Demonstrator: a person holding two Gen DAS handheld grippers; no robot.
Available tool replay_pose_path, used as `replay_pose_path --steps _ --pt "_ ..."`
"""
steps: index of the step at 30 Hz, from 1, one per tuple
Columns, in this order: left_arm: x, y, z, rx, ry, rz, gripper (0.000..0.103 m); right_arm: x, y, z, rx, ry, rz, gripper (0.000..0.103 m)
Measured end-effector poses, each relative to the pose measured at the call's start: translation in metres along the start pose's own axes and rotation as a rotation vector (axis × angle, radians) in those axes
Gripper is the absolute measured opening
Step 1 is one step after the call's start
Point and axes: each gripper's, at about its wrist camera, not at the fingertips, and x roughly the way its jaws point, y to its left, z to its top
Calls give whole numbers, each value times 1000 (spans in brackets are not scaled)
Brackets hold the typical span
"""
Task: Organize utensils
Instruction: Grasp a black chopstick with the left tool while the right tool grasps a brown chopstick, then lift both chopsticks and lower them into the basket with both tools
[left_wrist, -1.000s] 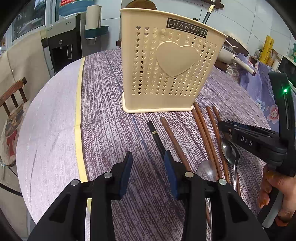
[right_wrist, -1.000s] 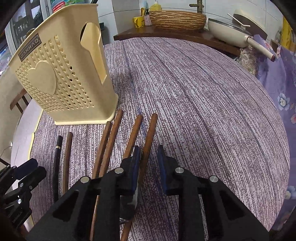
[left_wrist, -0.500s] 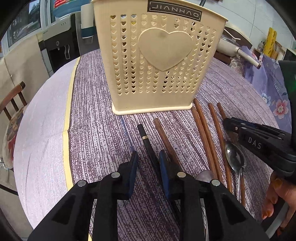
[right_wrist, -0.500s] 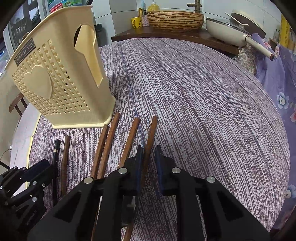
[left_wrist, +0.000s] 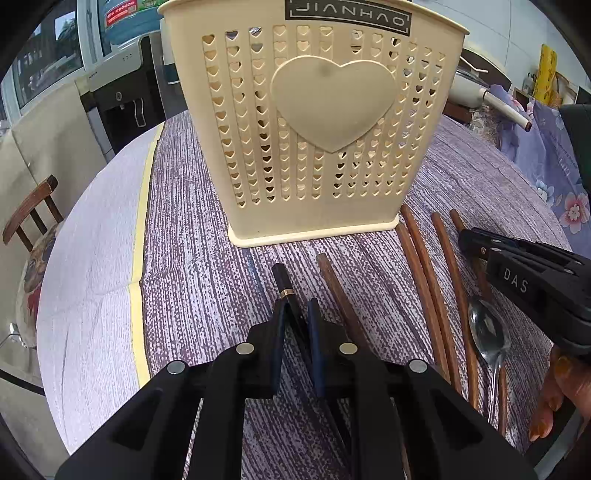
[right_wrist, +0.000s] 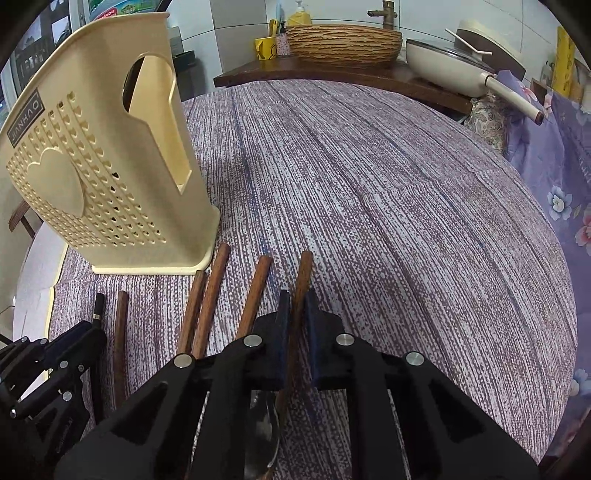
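A cream plastic utensil holder (left_wrist: 332, 147) with heart-shaped holes stands upright on the purple tablecloth. In front of it lie a black chopstick (left_wrist: 282, 280), several brown chopsticks (left_wrist: 424, 277) and a metal spoon (left_wrist: 485, 332). My left gripper (left_wrist: 297, 314) straddles the black chopstick. Its jaws are closing, and the stick lies slantwise in the narrow gap between the pads. My right gripper (right_wrist: 297, 306) is shut on the rightmost brown chopstick (right_wrist: 304, 269), which still rests on the cloth. The spoon bowl (right_wrist: 264, 424) sits under its left finger.
The holder (right_wrist: 103, 184) is just behind the chopstick tips. A wooden chair (left_wrist: 33, 206) stands beyond the table's left edge. A wicker basket (right_wrist: 343, 42) and a white pan (right_wrist: 443, 62) sit on a far counter. A person's hand (left_wrist: 561, 387) holds the right gripper.
The left gripper moved forward over the black chopstick and its jaws narrowed around it. The right gripper's jaws closed onto the rightmost brown chopstick without shifting.
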Motion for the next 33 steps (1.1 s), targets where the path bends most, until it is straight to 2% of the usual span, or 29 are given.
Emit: replay_pose_path --steps 14,24,33 --pt "1 8 4 -32 5 -17 10 1 -2 -1 29 -13 20 9" --pt "-5 26 3 -101 -4 -67 9 -16 -17 -1 98 -62 137 9" --pt "-37 45 12 -154 -102 -133 8 -63 -39 0 139 -186 263 8"
